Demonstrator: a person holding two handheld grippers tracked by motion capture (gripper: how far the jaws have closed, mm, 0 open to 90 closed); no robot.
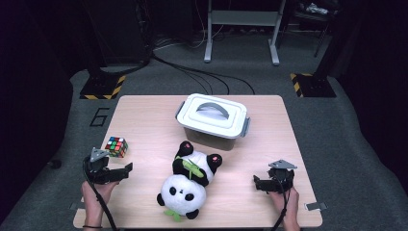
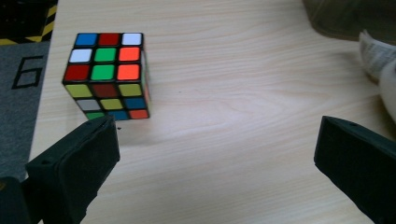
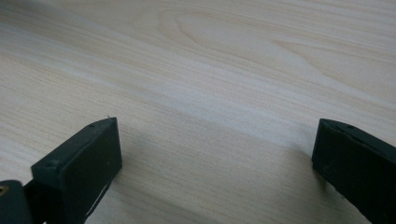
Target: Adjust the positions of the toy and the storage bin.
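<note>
A scrambled colour cube (image 1: 116,147) sits near the table's left edge. In the left gripper view the cube (image 2: 108,74) lies just beyond the left jaw, apart from it. My left gripper (image 1: 127,169) (image 2: 215,125) is open, its jaws wide with bare wood between them. A panda plush (image 1: 188,185) lies on its back in the middle front, and its white fur (image 2: 385,84) shows at the right edge of the left gripper view. My right gripper (image 1: 258,183) (image 3: 215,125) rests open at the front right over bare table, pointing toward the panda.
A white lidded storage box (image 1: 213,120) with a grey handle stands behind the panda; its lower wall (image 2: 345,18) shows at the top right of the left gripper view. The wooden table (image 1: 144,115) has carpet around it, with stands and cables beyond.
</note>
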